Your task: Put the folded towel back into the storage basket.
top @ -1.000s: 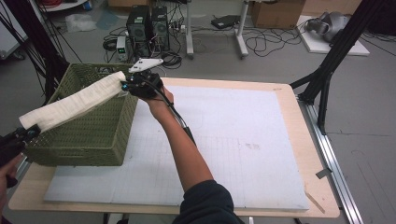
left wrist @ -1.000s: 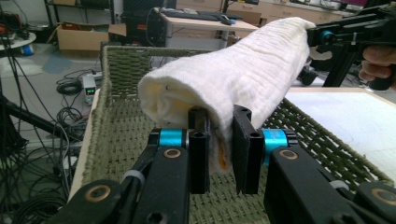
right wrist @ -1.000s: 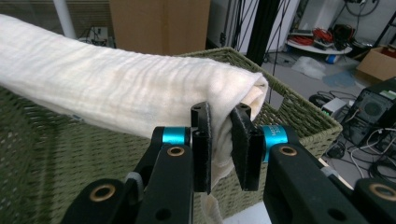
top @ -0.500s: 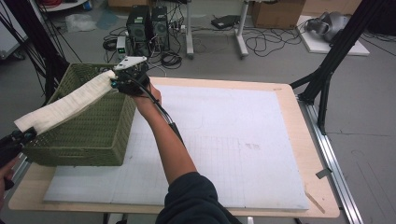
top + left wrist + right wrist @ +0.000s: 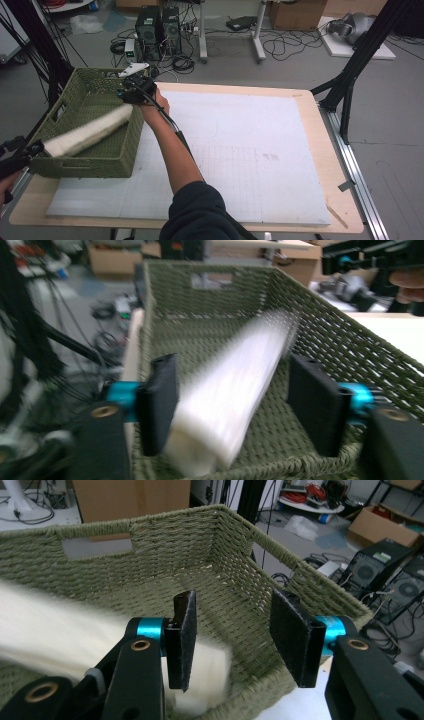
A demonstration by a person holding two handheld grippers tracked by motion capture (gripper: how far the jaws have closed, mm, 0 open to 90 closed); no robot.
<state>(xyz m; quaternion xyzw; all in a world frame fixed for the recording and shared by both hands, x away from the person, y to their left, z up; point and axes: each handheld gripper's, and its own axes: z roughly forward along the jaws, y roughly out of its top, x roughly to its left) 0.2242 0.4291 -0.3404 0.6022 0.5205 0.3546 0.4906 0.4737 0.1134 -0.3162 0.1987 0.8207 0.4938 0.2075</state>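
A rolled white towel (image 5: 87, 134) drops, motion-blurred, into the green woven basket (image 5: 85, 165) at the table's left. My left gripper (image 5: 36, 149) is at the basket's near left corner. Its jaws have just been opening. In the left gripper view the towel (image 5: 235, 390) slides between the parted pads of that gripper (image 5: 234, 365), free of the right pad. My right gripper (image 5: 131, 93) hangs over the basket's far right rim. Its jaws have just been opening too, and in its own view that gripper (image 5: 234, 600) holds nothing, with the towel (image 5: 50, 630) below its left pad.
The basket (image 5: 150, 545) has handle slots in its end walls. A white gridded mat (image 5: 240, 150) covers the wooden table (image 5: 335, 210). Black stand legs (image 5: 350, 75) rise at the right, and computers and cables (image 5: 160, 25) sit on the floor behind.
The towel was stretched between both shut grippers above the basket. Both have let go and it falls inside. The right hand moved left and lower, over the basket rim.
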